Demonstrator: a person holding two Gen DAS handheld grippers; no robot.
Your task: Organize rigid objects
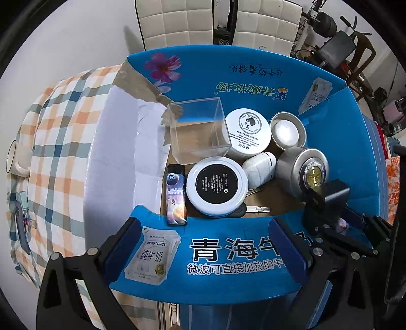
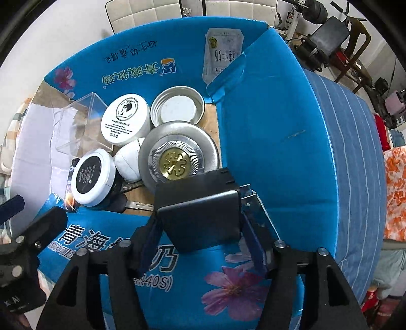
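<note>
A blue cardboard box (image 1: pixel 368 152) holds a clear plastic box (image 1: pixel 199 129), a white cream jar (image 1: pixel 247 132), a black-topped white jar (image 1: pixel 217 186), a silver tin (image 1: pixel 302 170), an open tin lid (image 1: pixel 288 130), a small white bottle (image 1: pixel 258 167), a lighter (image 1: pixel 176 195) and a key (image 1: pixel 257 209). My right gripper (image 2: pixel 200 223) is shut on a black box (image 2: pixel 200 208) and holds it above the near wall of the blue box (image 2: pixel 279 152), beside the silver tin (image 2: pixel 179 158). My left gripper (image 1: pixel 206 243) is open and empty over the box's near flap.
The box sits on a bed with a checked sheet (image 1: pixel 58 132) on the left and a blue striped sheet (image 2: pixel 355 152) on the right. White chairs (image 1: pixel 177 22) and exercise gear (image 1: pixel 342 45) stand behind. A white mug (image 1: pixel 15 157) lies at far left.
</note>
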